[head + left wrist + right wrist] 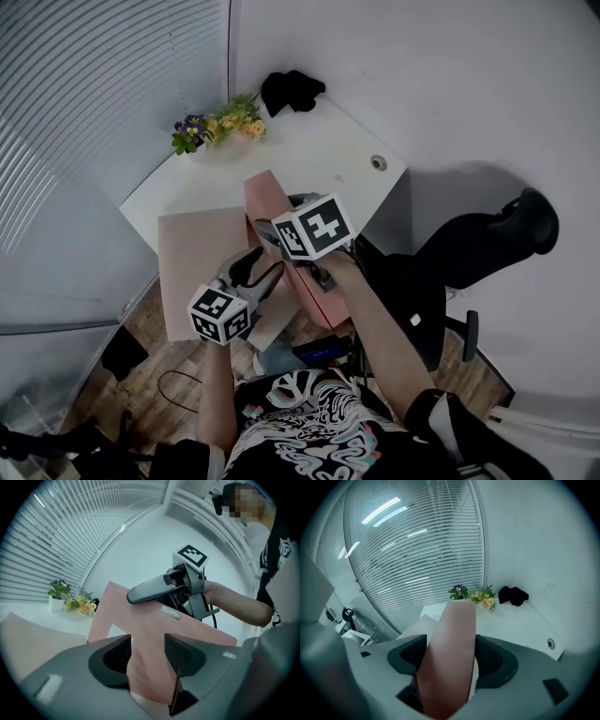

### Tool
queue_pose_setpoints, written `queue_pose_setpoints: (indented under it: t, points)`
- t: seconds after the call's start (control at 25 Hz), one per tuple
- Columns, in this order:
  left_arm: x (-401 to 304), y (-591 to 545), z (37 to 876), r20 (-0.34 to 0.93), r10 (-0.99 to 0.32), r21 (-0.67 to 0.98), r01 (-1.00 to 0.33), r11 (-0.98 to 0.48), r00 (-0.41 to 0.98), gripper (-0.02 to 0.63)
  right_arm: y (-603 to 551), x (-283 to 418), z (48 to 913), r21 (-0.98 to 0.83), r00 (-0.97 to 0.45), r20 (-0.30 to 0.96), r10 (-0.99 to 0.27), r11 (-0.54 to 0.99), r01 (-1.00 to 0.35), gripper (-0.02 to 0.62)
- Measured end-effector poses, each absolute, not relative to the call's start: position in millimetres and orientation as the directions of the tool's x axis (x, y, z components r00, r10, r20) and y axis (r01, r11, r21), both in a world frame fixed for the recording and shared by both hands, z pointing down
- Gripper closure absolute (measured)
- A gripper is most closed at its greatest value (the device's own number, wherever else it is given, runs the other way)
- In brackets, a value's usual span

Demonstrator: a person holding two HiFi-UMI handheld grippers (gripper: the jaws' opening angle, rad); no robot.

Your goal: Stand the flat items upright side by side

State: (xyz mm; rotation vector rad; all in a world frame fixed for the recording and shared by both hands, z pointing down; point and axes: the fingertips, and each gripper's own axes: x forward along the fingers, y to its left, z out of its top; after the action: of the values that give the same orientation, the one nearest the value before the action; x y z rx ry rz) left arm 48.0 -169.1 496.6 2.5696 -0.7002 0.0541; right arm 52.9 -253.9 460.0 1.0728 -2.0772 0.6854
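Observation:
A thick pink folder (272, 202) stands on edge over the white table (319, 141). My right gripper (309, 267), under its marker cube, is shut on the folder's upper edge; the right gripper view shows the pink spine (452, 639) filling the gap between both pads. My left gripper (261, 272) comes in from the lower left, nearly level. In the left gripper view the folder's lower corner (147, 663) sits between its pads and touches both, with the right gripper (161, 597) clamped higher up. A second pink folder (197, 253) lies flat on the table to the left.
Flowers in a small pot (192, 131) and a yellow bunch (239, 117) stand at the table's far edge beside a black cloth (291, 91). A cable hole (378, 162) is near the right edge. A black chair (487, 244) stands right of the table; window blinds run along the left.

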Motion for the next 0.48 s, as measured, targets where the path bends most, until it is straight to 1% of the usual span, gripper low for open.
queue_pose_setpoints:
  t: [0.48]
  points:
    - [50.2,-165.8,500.2,0.168,-0.464,0.440,-0.487,-0.754,0.870,0.396,-257.5,71.3,449.2,-0.131,-0.396,0.735,-0.550,0.457,-0.880,0.282]
